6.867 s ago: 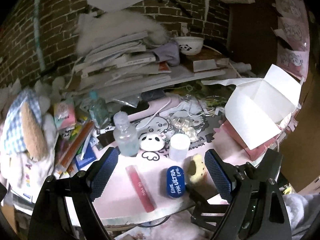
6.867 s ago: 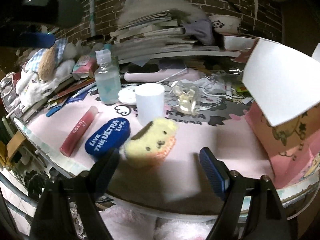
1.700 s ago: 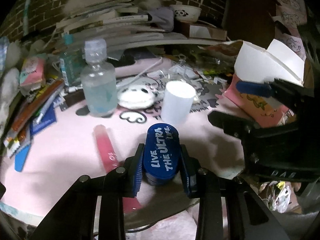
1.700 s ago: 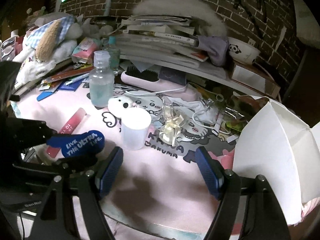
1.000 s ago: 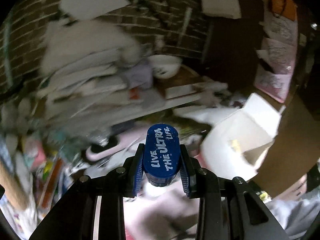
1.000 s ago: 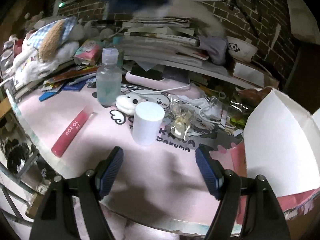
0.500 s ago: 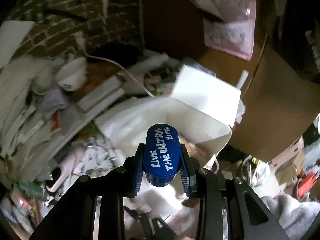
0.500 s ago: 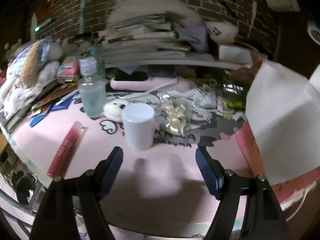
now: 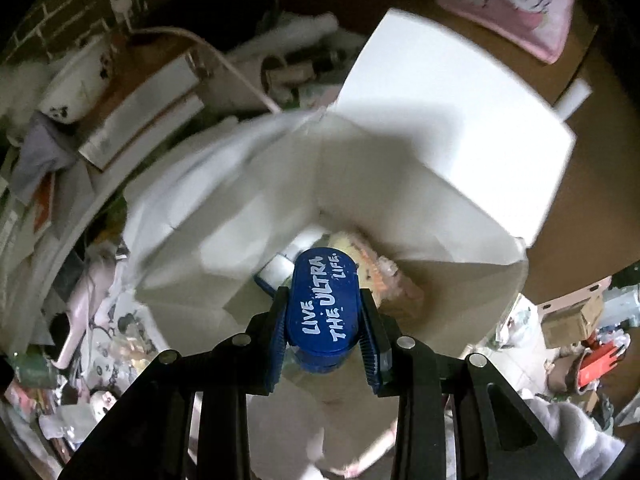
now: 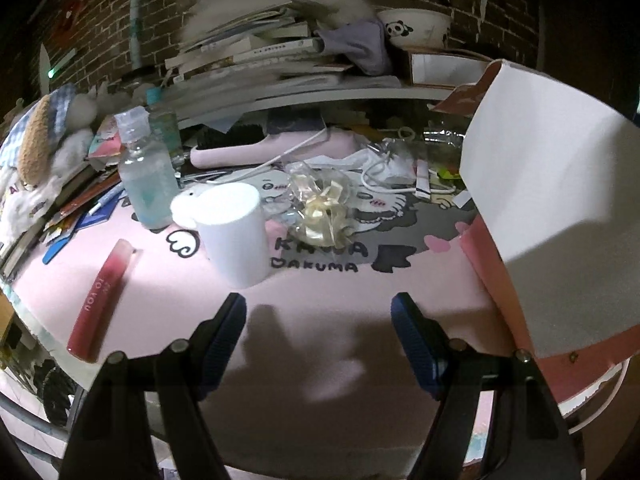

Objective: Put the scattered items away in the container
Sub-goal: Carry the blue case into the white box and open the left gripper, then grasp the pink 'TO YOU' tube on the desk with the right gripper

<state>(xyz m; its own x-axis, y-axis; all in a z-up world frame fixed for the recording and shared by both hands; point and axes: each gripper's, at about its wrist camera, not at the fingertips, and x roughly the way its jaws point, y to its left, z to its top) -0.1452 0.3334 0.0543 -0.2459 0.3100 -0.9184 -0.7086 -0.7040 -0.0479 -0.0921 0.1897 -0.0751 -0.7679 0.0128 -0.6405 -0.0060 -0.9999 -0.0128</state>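
My left gripper (image 9: 324, 332) is shut on a blue oval case (image 9: 323, 304) lettered "LIVE THE ULTRA LIFE" and points down into the open white-lined box (image 9: 460, 140). Under the case, inside the box, lies a yellow plush toy (image 9: 376, 258). In the right wrist view my right gripper (image 10: 318, 312) stands open over the pink mat with nothing between its fingers. Ahead of it are a white cylinder (image 10: 234, 232), a pink tube (image 10: 102, 292), a clear bottle (image 10: 146, 176) and a cellophane bag with a gold bow (image 10: 324, 208). The box (image 10: 560, 208) rises at the right.
A stack of books (image 10: 260, 60) with a panda bowl (image 10: 414, 26) fills the shelf behind the mat. A plush toy (image 10: 36, 148), pens and papers crowd the left edge. A pink brush (image 10: 272, 146) and white cables (image 10: 384, 168) lie behind the bag. A cardboard panel (image 9: 580, 208) stands beyond the box.
My left gripper, still holding the blue case, has swung from above the table over to the open box and tipped down into it. The right gripper has dropped slightly and rolled.
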